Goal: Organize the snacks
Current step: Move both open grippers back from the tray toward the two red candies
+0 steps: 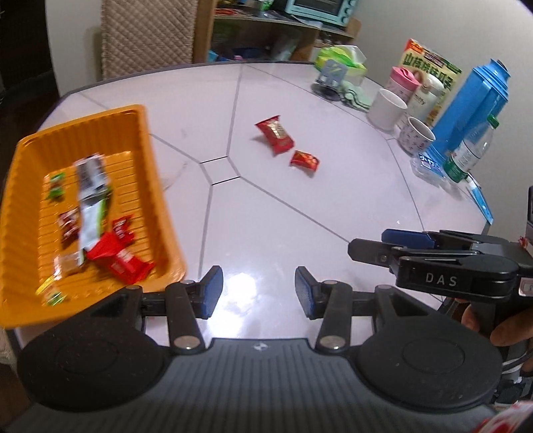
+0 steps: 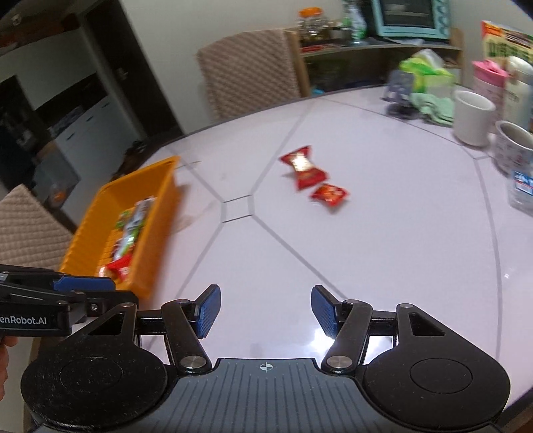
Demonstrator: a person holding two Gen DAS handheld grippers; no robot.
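Both claws empty, jaws apart: left gripper [image 1: 259, 289] with blue pads spread over bare tabletop, right gripper [image 2: 266, 310] likewise, nothing between either pair. Each shows in the other's view, side by side at the near edge, so the two hands travel together. Glossy white table [image 1: 333, 186] with dark seam lines carries everything. Orange ribbed plastic tray [image 1: 156, 173] sits at the left, near rim just beside the left gripper; it serves as the collecting bin and already holds a long silver-and-green wrapper [image 1: 90, 196], several small red packets [image 1: 121, 253] and a few tiny green and brown sweets. Two snacks remain loose out in mid-table, well apart from both claws: larger red foil sachet with a gold panel [image 1: 275, 134], and a smaller red square sachet [image 1: 304, 160] just beside it, possibly touching at a corner, hard to tell through blur. Likely next step: reach for one of these; open path, nothing in the way. Clutter keeps to the far right edge: tall blue plastic jug [image 1: 473, 100], yellow-green printed carton [image 1: 433, 66], clear bottle with green label and cap [image 1: 469, 150], plain white mug [image 1: 386, 110], patterned mug [image 1: 416, 136], pink lidded cup [image 1: 401, 83], green tissue pack [image 1: 339, 58]. Woven chair back [image 1: 146, 33] and a shelf with a pale blue oven [image 1: 319, 8] stand behind.
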